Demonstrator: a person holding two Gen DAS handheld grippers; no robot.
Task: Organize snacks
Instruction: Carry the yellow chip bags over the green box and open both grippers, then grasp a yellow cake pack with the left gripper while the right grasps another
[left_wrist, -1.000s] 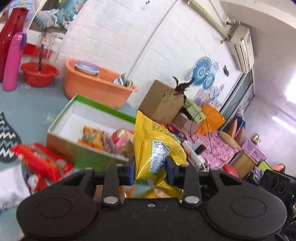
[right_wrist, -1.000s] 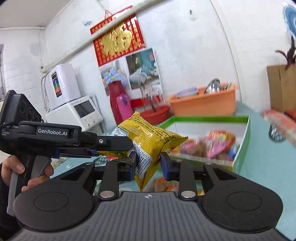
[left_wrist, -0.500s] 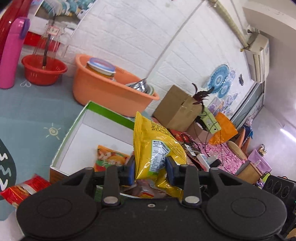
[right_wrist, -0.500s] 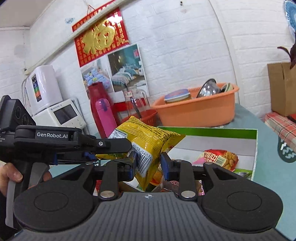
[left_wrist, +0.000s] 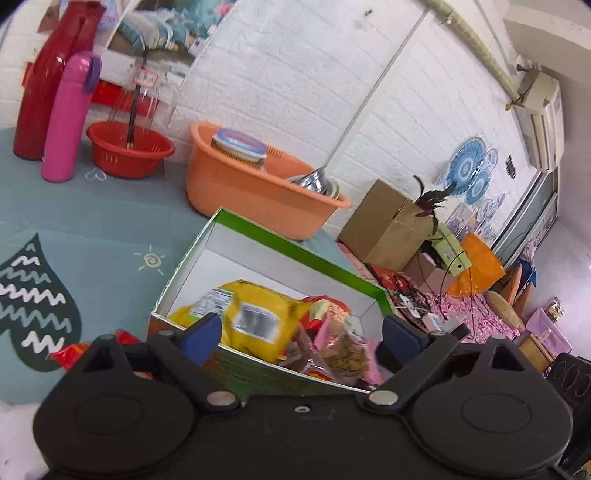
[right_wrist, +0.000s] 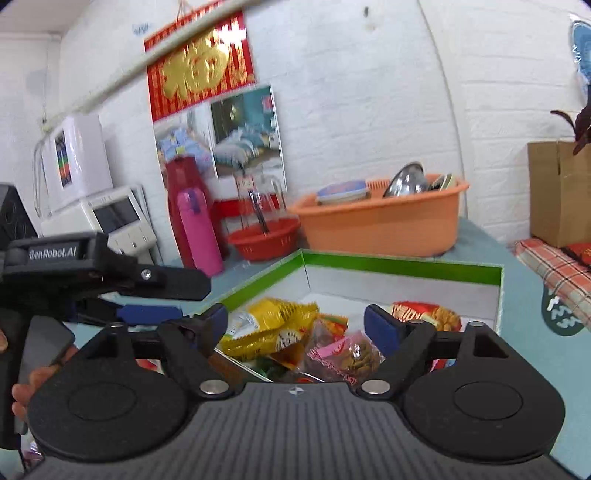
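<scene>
A green-rimmed cardboard box (left_wrist: 295, 243) with a white inside stands on the teal table and holds several snack packets. A yellow snack bag (left_wrist: 255, 314) lies in the box at its near left; it also shows in the right wrist view (right_wrist: 273, 325). My left gripper (left_wrist: 301, 338) is open and empty just above the box's near wall. My right gripper (right_wrist: 295, 325) is open and empty over the box (right_wrist: 399, 266). The left gripper (right_wrist: 147, 299) shows at the left of the right wrist view.
A red snack packet (left_wrist: 74, 352) lies on the table left of the box. An orange basin (left_wrist: 255, 188) with dishes, a red basket (left_wrist: 129, 147), a pink bottle (left_wrist: 68, 118) and a red flask (left_wrist: 48, 77) stand behind. A brown carton (left_wrist: 384, 225) sits at the right.
Both grippers opened and let go of the yellow bag, which dropped into the box. Both moved closer over the box.
</scene>
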